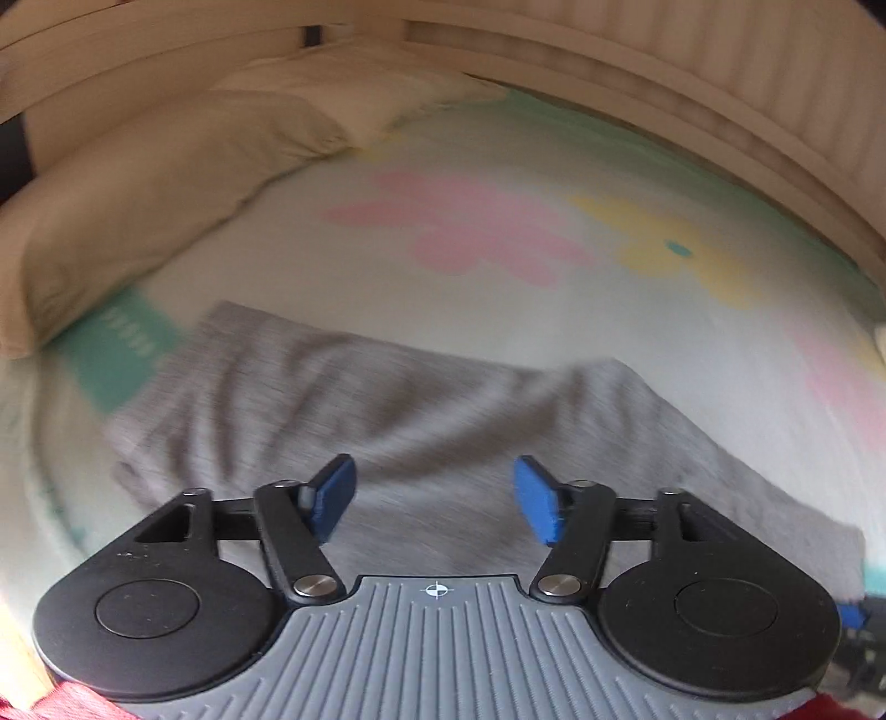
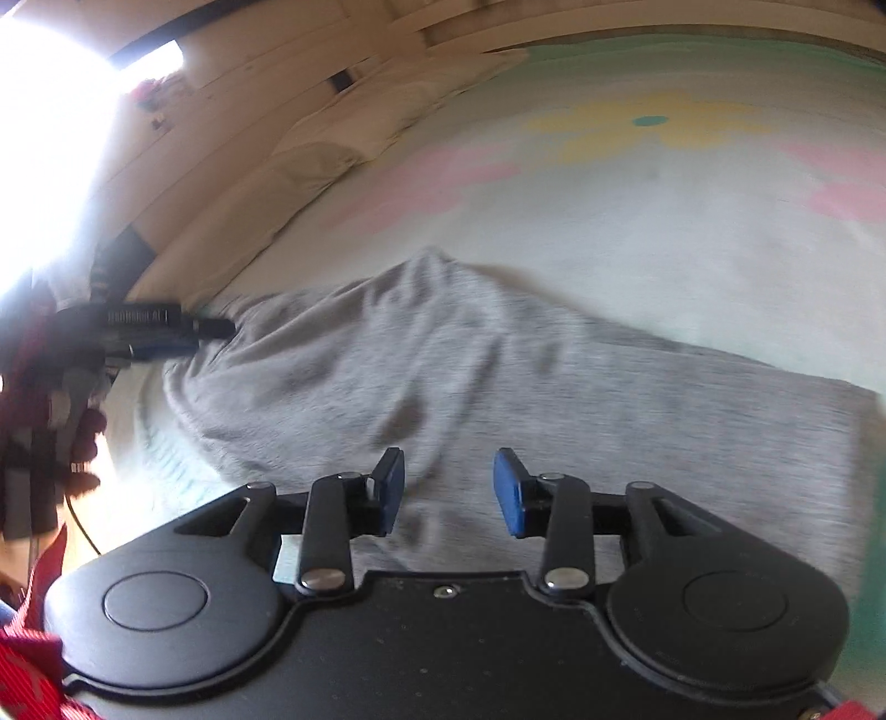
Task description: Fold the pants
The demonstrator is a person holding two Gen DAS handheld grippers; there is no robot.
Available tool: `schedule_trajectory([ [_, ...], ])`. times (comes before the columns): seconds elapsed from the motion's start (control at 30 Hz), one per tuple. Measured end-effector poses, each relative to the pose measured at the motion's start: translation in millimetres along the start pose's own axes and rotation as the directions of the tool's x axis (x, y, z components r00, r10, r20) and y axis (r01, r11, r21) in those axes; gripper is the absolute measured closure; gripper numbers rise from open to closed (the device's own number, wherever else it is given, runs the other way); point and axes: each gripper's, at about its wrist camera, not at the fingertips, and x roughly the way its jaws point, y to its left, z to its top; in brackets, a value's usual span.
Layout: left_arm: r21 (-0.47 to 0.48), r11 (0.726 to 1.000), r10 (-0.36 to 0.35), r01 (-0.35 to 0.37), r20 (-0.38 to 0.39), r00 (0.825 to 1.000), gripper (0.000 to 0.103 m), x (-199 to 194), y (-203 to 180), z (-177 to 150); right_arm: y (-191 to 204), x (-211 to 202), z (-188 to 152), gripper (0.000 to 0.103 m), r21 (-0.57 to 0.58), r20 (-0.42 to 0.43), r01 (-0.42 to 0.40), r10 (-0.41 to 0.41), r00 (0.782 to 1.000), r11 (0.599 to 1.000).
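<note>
The grey pants [image 1: 421, 421] lie rumpled across the near part of a bed sheet [image 1: 498, 310] printed with pink and yellow flowers, one bunched ridge of cloth [image 2: 432, 266] rising toward the far side. The left gripper [image 1: 434, 501] and the right gripper [image 2: 448, 487] each hang over the grey cloth with blue fingers spread wide and nothing between them. Cream pillows [image 1: 127, 221] line the sheet's left edge below a pale wooden headboard [image 1: 609, 50], well apart from the pants.
</note>
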Motion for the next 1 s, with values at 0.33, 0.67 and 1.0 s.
schedule_trajectory([
  [0.33, -0.211, 0.975, 0.081, -0.071, 0.040, 0.996, 0.029, 5.8, 95.4, -0.9, 39.2, 48.4, -17.8, 0.052, -0.167, -0.117, 0.044, -0.064, 0.991, 0.985],
  [0.67, -0.335, 0.942, 0.030, -0.034, -0.018, 0.999, 0.029, 19.3, 134.8, -13.9, 44.3, 54.7, -24.0, 0.047, -0.247, -0.123, 0.029, -0.061, 0.991, 0.969],
  [1.0, -0.357, 0.934, -0.006, -0.009, -0.041, 0.999, 0.016, 50.6, 135.0, -17.4, 40.9, 52.3, -23.6, 0.046, -0.235, -0.130, 0.011, -0.043, 0.991, 0.972],
])
